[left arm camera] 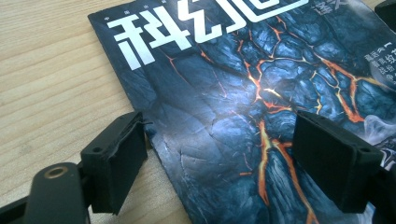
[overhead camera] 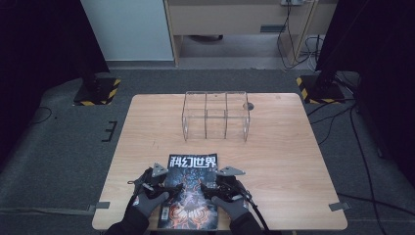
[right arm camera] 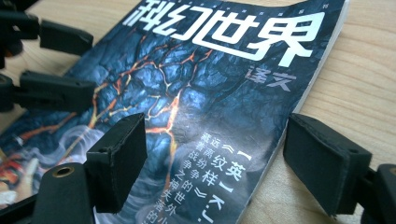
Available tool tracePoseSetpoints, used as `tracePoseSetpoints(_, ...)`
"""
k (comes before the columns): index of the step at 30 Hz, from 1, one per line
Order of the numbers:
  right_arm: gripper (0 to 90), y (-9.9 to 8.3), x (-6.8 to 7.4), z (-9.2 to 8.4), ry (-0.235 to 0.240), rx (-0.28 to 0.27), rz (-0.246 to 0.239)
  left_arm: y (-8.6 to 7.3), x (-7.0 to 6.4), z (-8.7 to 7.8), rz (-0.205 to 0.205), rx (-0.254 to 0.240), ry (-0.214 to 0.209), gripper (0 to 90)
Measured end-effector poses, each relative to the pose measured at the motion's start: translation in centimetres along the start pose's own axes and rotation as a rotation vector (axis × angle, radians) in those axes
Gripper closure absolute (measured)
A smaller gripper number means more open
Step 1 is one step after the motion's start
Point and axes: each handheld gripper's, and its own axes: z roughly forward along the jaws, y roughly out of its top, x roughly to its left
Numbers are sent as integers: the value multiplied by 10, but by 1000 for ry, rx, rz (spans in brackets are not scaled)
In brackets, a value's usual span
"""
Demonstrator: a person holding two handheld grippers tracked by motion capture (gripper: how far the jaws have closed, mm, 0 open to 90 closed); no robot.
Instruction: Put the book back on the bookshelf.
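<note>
**Item: magazine flat at the near table edge, both grippers straddling its side edges**

High view. A magazine (overhead camera: 192, 191) is lying flat on the wooden table (overhead camera: 284, 161), at the near edge and well apart from the clear acrylic organizer (overhead camera: 216, 116) standing farther back. Its long axis is running from the person toward the organizer, with the white title at the far end. The left gripper (overhead camera: 155, 185) is sitting at its left edge and the right gripper (overhead camera: 220, 185) at its right edge, both in gloved hands.

Left gripper view. The jaws are standing apart, one over bare wood just beside the cover edge, the other over the cover (left arm camera: 233, 107); nothing is clamped.

Right gripper view. The jaws are standing wide, bracketing the magazine's edge (right arm camera: 299, 93) without pressing it; the left gripper's jaws are resting farther off.

Assessment. The step in hand is probably lining up a two-sided pickup. The next move is calling for one jaw to slip beneath each edge before closing.
</note>
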Motion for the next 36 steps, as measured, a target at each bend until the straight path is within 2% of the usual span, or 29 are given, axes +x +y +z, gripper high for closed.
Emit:
tracePoseSetpoints(1,216,0,-1,0,8,-3,11,0,0,0,0,1,1,169)
tracePoseSetpoints(2,222,1,-4,-1,31,-8,53,0,0,0,-1,0,2,168)
tracePoseSetpoints(4,227,1,-7,-2,47,-15,86,0,-1,0,-3,1,5,167)
tracePoseSetpoints(5,227,1,-7,-2,47,-15,86,0,-1,0,-3,1,5,167)
tracePoseSetpoints(8,232,0,-11,-3,75,-32,130,0,-1,0,-6,1,7,166)
tracePoseSetpoints(18,243,1,-13,-9,114,-72,157,0,-1,0,-7,-1,7,165)
tracePoseSetpoints(21,263,3,-13,-14,156,-116,177,0,-1,0,-7,-2,7,165)
tracePoseSetpoints(28,271,4,-13,-15,180,-132,176,0,-1,0,-4,-2,5,160)
tracePoseSetpoints(30,288,4,-14,-16,211,-137,196,0,-1,1,-4,-2,5,159)
tracePoseSetpoints(31,305,4,-12,-15,243,-126,213,0,-1,1,-4,-2,5,158)
tracePoseSetpoints(34,311,3,-9,-12,243,-109,186,0,-1,1,-5,-3,5,158)
tracePoseSetpoints(36,310,2,-6,-8,224,-83,158,0,-1,0,-4,-4,3,158)
